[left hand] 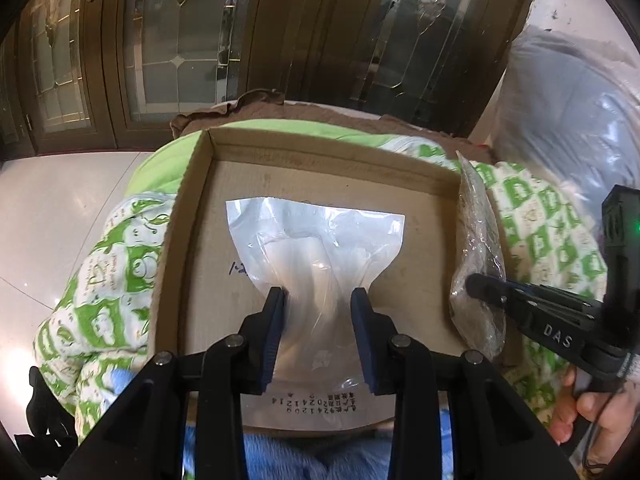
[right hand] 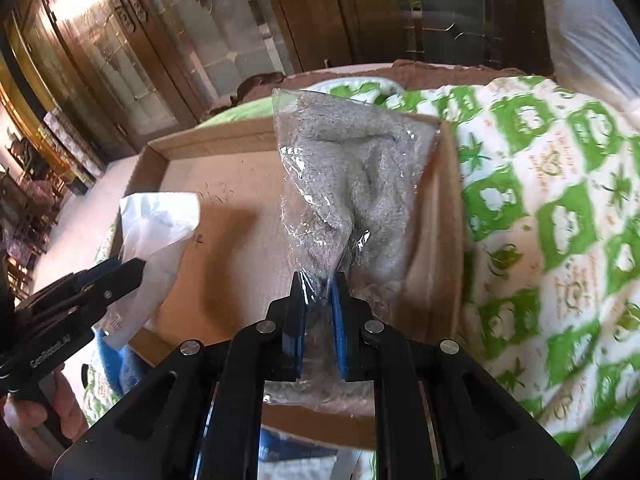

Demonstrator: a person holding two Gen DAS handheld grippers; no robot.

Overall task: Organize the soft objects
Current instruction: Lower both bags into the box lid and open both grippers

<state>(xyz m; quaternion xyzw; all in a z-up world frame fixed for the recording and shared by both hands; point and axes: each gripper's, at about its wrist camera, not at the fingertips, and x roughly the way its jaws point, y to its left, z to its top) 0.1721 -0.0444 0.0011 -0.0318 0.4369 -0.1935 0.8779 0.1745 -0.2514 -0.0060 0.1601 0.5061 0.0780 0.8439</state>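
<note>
A shallow cardboard box (left hand: 320, 148) lies on a green-and-white quilt. My left gripper (left hand: 318, 294) is shut on a milky white plastic bag (left hand: 316, 240) with a pale soft thing inside, pinching its middle over the box floor. At the box's right wall my right gripper (left hand: 474, 282) grips a clear bag with a grey fluffy cloth (left hand: 478, 248). In the right wrist view the right gripper (right hand: 318, 280) is shut on the lower end of that grey cloth bag (right hand: 352, 176). The white bag (right hand: 160, 220) and left gripper (right hand: 138, 270) show at the left, over the box (right hand: 216, 140).
The quilt (right hand: 540, 200) spreads around the box on both sides (left hand: 108, 280). A blue fluffy fabric (left hand: 280, 456) lies under the box's near edge. Wooden cabinets with glass doors (left hand: 180, 52) stand behind. A person's hand (left hand: 588, 412) holds the right gripper's handle.
</note>
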